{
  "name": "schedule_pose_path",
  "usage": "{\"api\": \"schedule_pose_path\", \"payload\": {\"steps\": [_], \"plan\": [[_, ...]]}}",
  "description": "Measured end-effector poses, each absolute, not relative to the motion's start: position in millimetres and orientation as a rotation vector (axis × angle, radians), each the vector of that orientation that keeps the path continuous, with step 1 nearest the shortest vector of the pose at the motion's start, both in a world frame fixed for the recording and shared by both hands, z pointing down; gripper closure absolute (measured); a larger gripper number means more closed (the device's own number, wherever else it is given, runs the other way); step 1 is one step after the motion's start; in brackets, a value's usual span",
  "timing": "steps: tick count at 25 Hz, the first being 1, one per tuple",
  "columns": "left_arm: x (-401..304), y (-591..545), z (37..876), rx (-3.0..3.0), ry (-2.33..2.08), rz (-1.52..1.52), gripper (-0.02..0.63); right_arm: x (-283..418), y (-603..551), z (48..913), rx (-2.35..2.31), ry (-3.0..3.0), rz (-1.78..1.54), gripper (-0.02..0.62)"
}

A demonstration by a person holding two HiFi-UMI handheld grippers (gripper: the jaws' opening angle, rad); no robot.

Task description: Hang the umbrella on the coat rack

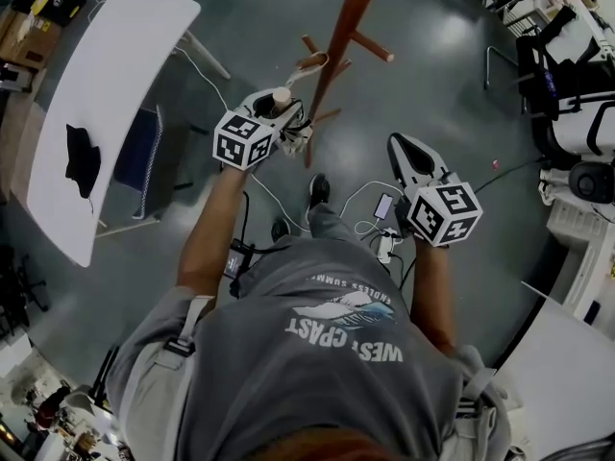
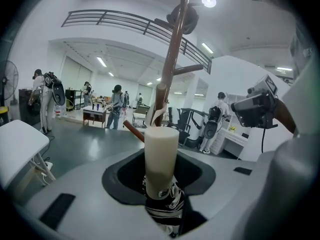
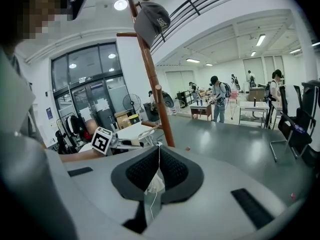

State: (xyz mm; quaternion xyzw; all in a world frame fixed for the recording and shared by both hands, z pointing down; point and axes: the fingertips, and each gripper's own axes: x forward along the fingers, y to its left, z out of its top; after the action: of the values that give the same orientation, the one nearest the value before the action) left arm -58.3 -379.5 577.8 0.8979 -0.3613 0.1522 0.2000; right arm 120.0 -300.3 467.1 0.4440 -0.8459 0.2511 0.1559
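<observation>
Left gripper (image 2: 161,186) fingers clamp the folded umbrella (image 2: 161,151) below its cream handle, close beside the coat rack (image 2: 172,59). Right gripper (image 3: 159,156) fingers closed, apparently empty, standing off to the right. Approach step in hand. Next: loop the strap (image 2: 151,116) over a peg (image 2: 133,131).

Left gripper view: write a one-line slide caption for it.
Left gripper clamps the folded umbrella by its cream handle, close to the brown coat rack.

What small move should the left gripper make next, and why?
Probably ease the left gripper toward the coat rack until the strap loop slips over a lower peg: it grips the umbrella by the handle, and the loop sits beside that peg.
</observation>
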Motion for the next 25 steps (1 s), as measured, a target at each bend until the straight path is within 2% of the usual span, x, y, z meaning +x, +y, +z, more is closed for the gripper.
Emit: {"api": "schedule_pose_path", "payload": {"steps": [25], "plan": [[-18,-404,659,2.472,-0.899,0.633,0.439,135,-307,493,1.291,-2.358,0.795,0.566]]}}
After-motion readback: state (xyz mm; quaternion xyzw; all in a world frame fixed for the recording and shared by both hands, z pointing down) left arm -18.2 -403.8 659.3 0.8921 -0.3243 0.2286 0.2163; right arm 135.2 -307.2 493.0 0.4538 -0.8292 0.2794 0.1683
